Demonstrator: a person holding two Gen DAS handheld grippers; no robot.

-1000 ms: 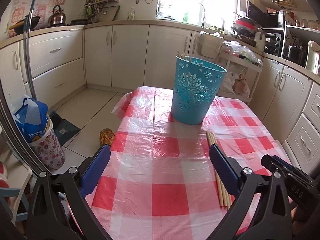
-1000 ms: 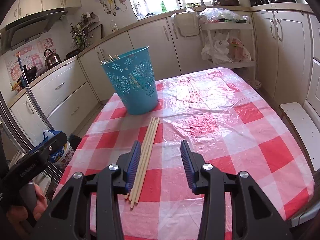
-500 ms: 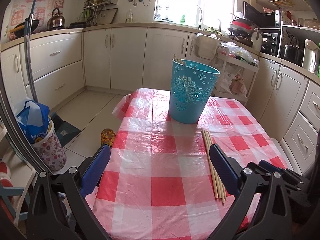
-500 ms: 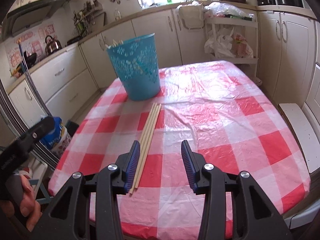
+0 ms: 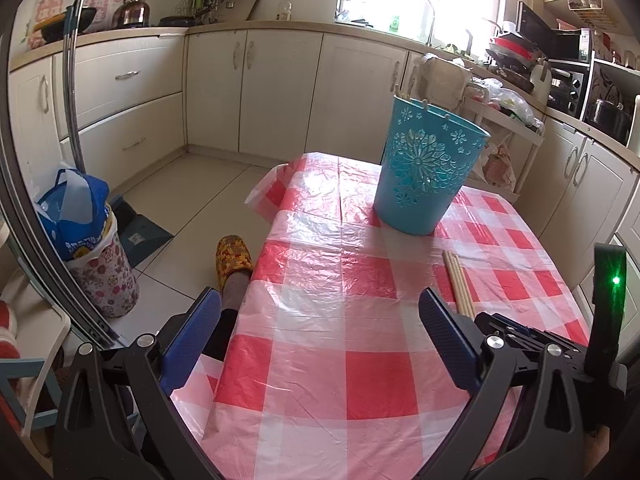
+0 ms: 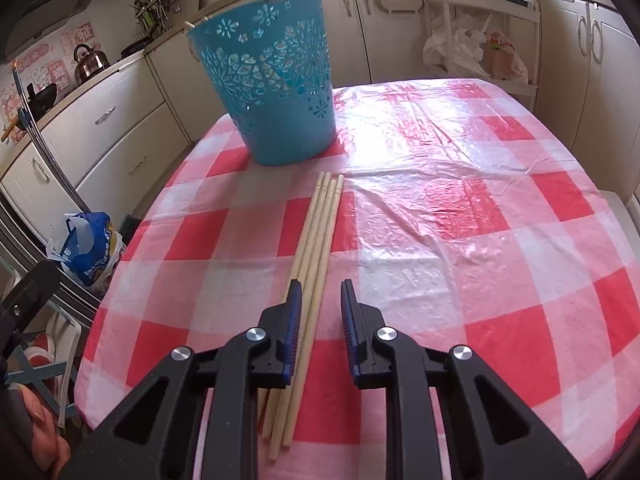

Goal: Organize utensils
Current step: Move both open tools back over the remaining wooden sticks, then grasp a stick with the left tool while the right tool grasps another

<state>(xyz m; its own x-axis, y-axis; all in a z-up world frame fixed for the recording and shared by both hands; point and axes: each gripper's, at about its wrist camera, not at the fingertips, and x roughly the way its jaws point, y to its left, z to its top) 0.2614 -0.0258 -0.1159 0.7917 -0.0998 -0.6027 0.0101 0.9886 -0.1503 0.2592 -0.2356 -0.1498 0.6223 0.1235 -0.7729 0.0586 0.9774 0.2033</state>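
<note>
Several long wooden chopsticks [image 6: 320, 224] lie side by side on the red-and-white checked tablecloth [image 6: 460, 208], pointing at a blue perforated plastic basket [image 6: 272, 92] that stands upright behind them. Chopstick tips stick out of the basket's rim. My right gripper [image 6: 319, 304] is open and low over the chopsticks' near half, its jaws straddling part of the bundle without closing. My left gripper [image 5: 320, 320] is wide open and empty over the table's left front edge. The basket [image 5: 428, 172] and the chopsticks' far ends [image 5: 458, 280] show in the left wrist view.
Kitchen cabinets [image 5: 256, 84] ring the table. A floral bin with a blue bag [image 5: 88, 240] and a slippered foot [image 5: 234, 260] are on the floor left of the table. A shelf cart with bags [image 6: 472, 40] stands behind the table.
My right gripper has dropped down and forward over the chopsticks, now straddling them. My left gripper has swung left, toward the table's left edge. The chopsticks and basket have not moved.
</note>
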